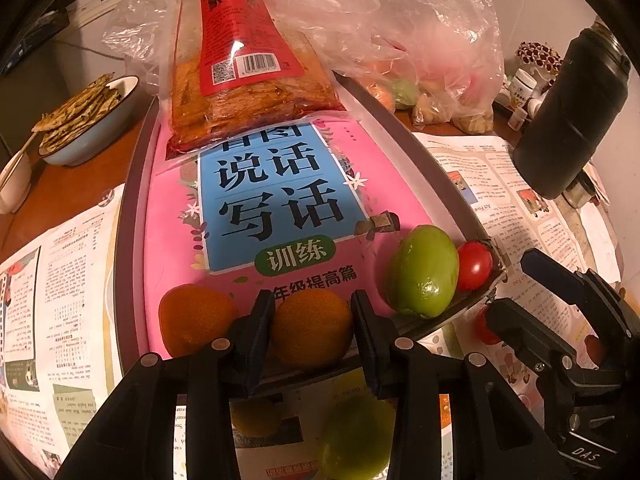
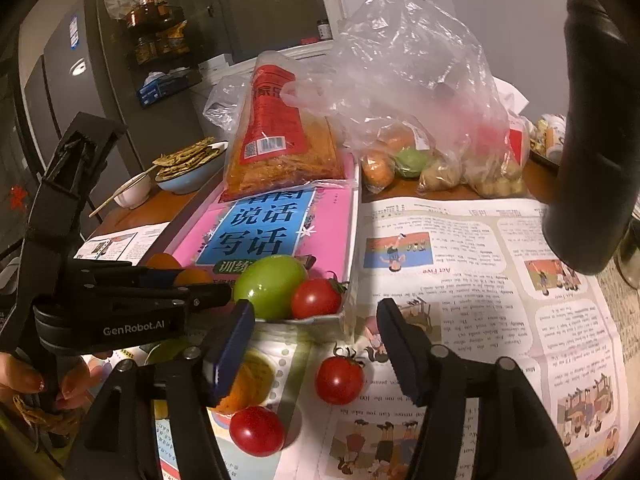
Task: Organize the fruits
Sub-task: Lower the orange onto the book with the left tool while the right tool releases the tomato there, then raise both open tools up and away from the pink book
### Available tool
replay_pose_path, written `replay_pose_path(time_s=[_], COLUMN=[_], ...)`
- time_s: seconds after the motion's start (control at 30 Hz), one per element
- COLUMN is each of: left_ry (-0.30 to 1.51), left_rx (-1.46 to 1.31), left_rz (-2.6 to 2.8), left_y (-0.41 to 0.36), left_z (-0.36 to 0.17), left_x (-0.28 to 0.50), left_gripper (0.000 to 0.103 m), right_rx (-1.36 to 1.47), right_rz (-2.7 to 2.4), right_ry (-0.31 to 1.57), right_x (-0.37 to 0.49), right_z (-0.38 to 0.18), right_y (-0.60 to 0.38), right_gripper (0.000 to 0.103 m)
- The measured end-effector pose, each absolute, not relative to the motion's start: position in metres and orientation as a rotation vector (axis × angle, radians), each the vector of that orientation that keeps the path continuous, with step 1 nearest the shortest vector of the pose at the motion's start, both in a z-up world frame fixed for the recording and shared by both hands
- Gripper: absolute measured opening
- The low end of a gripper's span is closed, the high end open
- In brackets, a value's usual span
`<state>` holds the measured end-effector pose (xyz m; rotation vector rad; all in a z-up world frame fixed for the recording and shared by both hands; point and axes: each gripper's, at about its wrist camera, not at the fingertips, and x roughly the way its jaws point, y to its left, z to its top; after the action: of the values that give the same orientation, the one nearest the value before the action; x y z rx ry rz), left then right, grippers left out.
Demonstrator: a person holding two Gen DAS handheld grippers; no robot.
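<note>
A tray [image 1: 436,168] lined with a pink book holds an orange [image 1: 192,320], a green fruit [image 1: 424,270] and a cherry tomato [image 1: 474,266] at its near edge. My left gripper [image 1: 312,328] is shut on a second orange [image 1: 312,326] over the tray's near edge. My right gripper [image 2: 316,348] is open above the newspaper, with a cherry tomato [image 2: 339,378] between its fingers on the paper. Another tomato [image 2: 256,430] lies nearer. The tray's green fruit [image 2: 270,286] and tomato [image 2: 316,298] show just beyond.
A red snack packet [image 1: 248,64] leans on the tray's far end. A plastic bag of produce [image 2: 420,128] sits behind. A blue bowl of flatbread [image 1: 88,120] is far left. A black bottle [image 1: 572,120] stands right. More fruit [image 1: 352,436] lies under my left gripper.
</note>
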<state>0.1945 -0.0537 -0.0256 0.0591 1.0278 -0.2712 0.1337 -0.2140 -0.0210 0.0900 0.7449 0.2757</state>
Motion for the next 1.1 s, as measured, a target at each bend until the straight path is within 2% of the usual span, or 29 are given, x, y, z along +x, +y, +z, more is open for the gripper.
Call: replay_pose_path(time_s=[0.17, 0.27, 0.67, 0.73, 0.77, 1.0, 1.1], left_ry=[1.023, 1.012, 0.979, 0.971, 0.966, 0.942, 0.927], left_rx=[0.021, 0.024, 0.003, -0.001, -0.001, 0.015, 0.001], left_rz=[-0.285, -0.285, -0.29, -0.295, -0.295, -0.288, -0.285], left_y=[-0.051, -0.052, -0.05, -0.052, -0.053, -0.057, -0.053], left_z=[-0.023, -0.022, -0.006, -0.004, -0.003, 0.004, 0.01], left_x=[0.193, 0.19, 0.177, 0.175, 0.173, 0.166, 0.163], left_gripper=[0.052, 0.053, 0.058, 0.064, 0.07, 0.071, 0.074], right_rx=[0.094, 0.102, 0.131, 0.135, 0.136, 0.147, 0.158], right_rz=[0.263, 0.257, 0.226, 0.222, 0.221, 0.22, 0.221], right_ry=[0.735, 0.72, 0.721, 0.719, 0.717, 0.697, 0.688], right_x=[0.131, 0.126, 0.124, 0.124, 0.123, 0.12, 0.118], right_z=[-0.016, -0.012, -0.013, -0.012, -0.012, -0.007, -0.004], right_y=[-0.215, -0.217, -0.228, -0.229, -0.23, -0.232, -0.234], right_gripper=[0.067, 0.072, 0.079, 0.079, 0.079, 0.08, 0.086])
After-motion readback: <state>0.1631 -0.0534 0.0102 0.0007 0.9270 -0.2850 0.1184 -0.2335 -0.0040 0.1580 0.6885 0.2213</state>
